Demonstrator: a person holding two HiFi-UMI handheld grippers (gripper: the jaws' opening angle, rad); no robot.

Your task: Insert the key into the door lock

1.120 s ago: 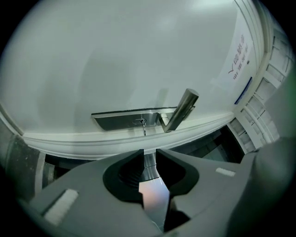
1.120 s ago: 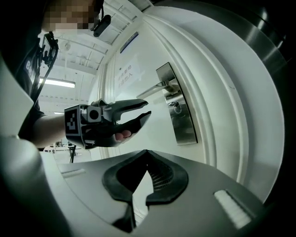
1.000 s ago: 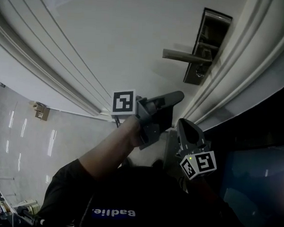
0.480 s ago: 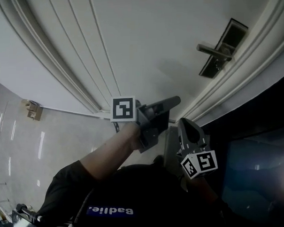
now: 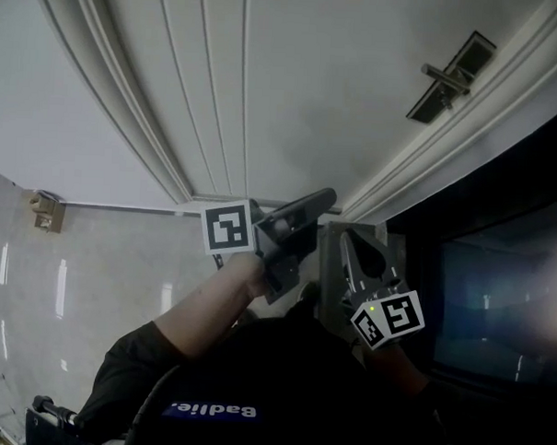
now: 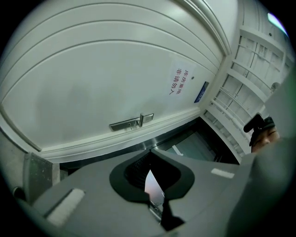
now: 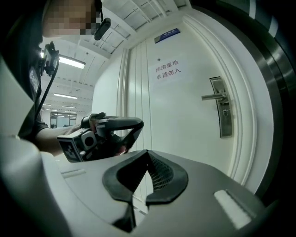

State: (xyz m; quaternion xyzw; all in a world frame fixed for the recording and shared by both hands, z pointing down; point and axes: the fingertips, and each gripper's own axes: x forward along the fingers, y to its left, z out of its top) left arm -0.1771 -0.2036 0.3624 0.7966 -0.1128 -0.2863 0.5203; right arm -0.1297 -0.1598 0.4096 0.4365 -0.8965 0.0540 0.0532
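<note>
In the head view, holding the left tool (image 5: 324, 201) and right tool (image 5: 353, 246) side by side low before the door (image 5: 294, 88), well apart from the door lock (image 5: 448, 75). In the left gripper view, pinching a thin silvery blade, seemingly the key (image 6: 152, 187); in the right gripper view, pressing empty jaws together. Judging by this, approaching the lock, needing next to raise the key and align it with the keyhole.

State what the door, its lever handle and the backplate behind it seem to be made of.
Door: painted white, matte, moulded panels; the core is hidden. Lever handle and backplate: brushed silvery metal, likely steel, with dull grey sheen.
</note>
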